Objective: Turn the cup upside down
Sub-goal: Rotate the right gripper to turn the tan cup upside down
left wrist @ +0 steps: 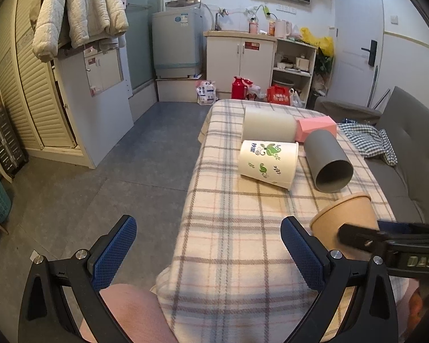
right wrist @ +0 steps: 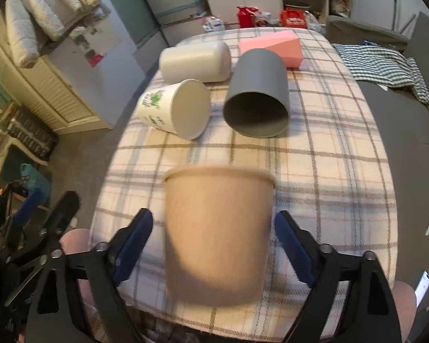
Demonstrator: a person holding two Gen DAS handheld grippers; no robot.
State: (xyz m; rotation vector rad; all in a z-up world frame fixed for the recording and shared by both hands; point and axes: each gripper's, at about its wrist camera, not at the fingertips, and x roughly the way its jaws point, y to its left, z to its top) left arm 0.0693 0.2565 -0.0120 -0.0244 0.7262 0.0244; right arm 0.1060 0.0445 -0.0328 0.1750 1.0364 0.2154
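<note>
Brown paper cup (right wrist: 217, 237) sits between the blue pads (right wrist: 293, 254) of my right gripper (right wrist: 214, 245), rim pointing away from me, over the near end of the plaid tablecloth (right wrist: 329, 177). I see a gap on each side between pad and cup wall, so the jaws stand apart and are not pressing on it; the cup is blurred. I cannot see inside it from either view.

My left gripper (left wrist: 208, 253) hangs over the table's near left edge, jaws wide apart with nothing between them.

Farther back, four more cups lie on their sides. The grey cup (right wrist: 257, 94) opens toward me and looks hollow and bare inside. The white paper cup (left wrist: 268, 163) carries green leaf prints and some small blue characters I cannot read. A pale cup (right wrist: 196, 61) and a pink faceted cup (right wrist: 271, 47) lie behind them.

On the right gripper's body, from the left view, I read "DAS" (left wrist: 420, 262).
</note>
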